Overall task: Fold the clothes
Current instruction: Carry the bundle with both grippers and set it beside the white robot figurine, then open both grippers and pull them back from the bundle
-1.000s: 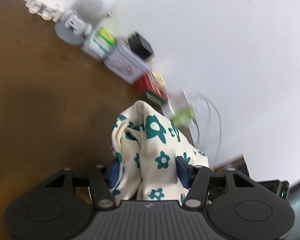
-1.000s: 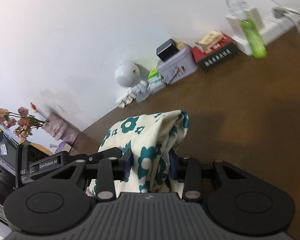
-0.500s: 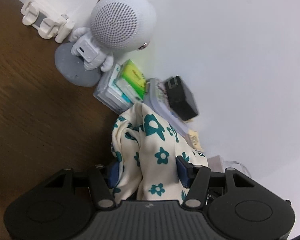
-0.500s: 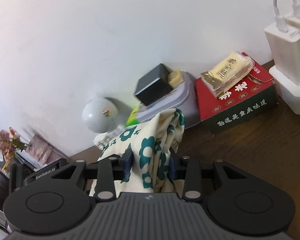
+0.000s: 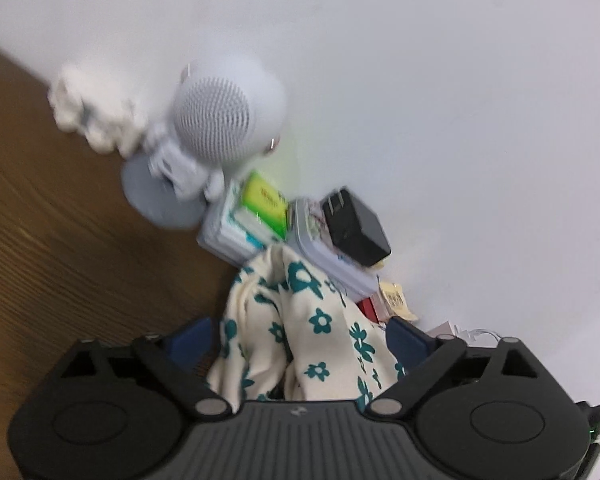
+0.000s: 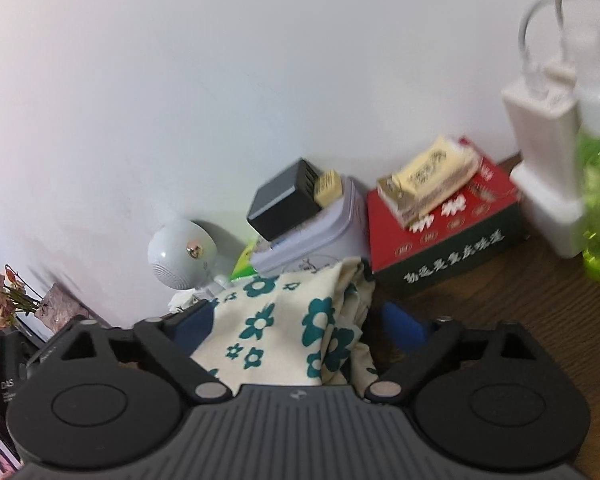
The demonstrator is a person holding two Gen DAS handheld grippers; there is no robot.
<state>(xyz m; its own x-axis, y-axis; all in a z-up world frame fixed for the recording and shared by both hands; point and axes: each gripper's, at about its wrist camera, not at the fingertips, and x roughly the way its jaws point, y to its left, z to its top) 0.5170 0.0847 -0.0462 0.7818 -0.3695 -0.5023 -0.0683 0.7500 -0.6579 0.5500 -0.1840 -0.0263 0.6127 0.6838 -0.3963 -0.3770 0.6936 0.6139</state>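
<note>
Both tongs just opened wide: left tongs [image 5: 300, 334] & right tongs [image 6: 300, 320] spread, floral cloth [image 5: 316, 328] bunched loose btwn each pair, unpinched, running fwd toward clutter at wall.

Home desk [image 6: 560, 304] with knick-knacks

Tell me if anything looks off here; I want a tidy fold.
The floral cloth stands bunched in a crumpled heap between the left gripper and the right gripper, whose jaws have just been opening. It crowds the grey tin and red box by the wall, not flat.
</note>
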